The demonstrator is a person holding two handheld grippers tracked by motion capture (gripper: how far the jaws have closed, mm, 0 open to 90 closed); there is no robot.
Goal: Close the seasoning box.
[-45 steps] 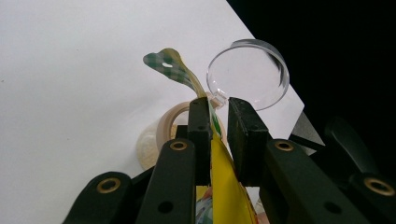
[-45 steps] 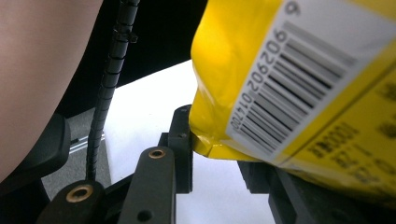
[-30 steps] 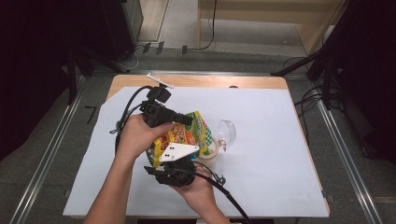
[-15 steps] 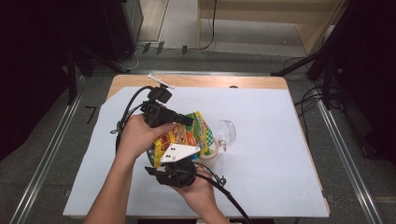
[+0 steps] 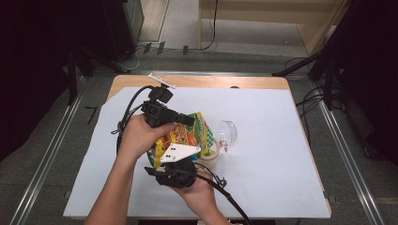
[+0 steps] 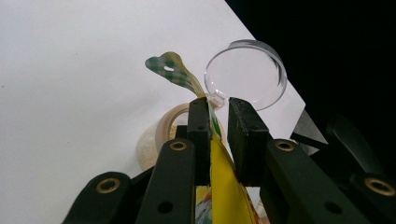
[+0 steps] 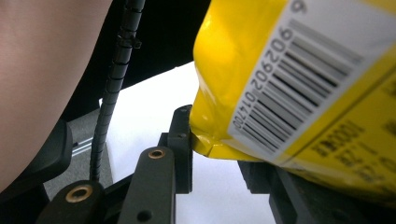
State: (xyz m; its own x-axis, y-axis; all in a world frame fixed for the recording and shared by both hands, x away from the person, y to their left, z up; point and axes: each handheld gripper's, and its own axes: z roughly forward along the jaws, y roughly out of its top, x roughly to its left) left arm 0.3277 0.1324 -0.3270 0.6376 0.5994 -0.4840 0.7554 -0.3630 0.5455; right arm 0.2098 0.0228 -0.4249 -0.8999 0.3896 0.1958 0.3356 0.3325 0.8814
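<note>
A yellow printed snack bag [image 5: 187, 133] is held above the white sheet by both grippers. My left gripper [image 5: 187, 119] is shut on the bag's upper edge; in the left gripper view the bag [image 6: 224, 186] sits pinched between the jaws of that gripper [image 6: 219, 116], with its checked flap curling beyond them. My right gripper [image 5: 176, 159] grips the bag's lower end; in the right gripper view a bottom corner of the bag [image 7: 280, 70], with its barcode, lies between the jaws of that gripper [image 7: 217, 149]. A cream bowl [image 5: 211, 157] sits under the bag's far end, also seen as the bowl [image 6: 159, 135].
A clear round plastic cup [image 5: 227, 131] lies on its side just right of the bowl, seen closer as the cup [image 6: 245, 74]. The white sheet [image 5: 281, 164] covers a wooden table. A small white tool [image 5: 162, 80] lies at the back edge. Cables trail from both grippers.
</note>
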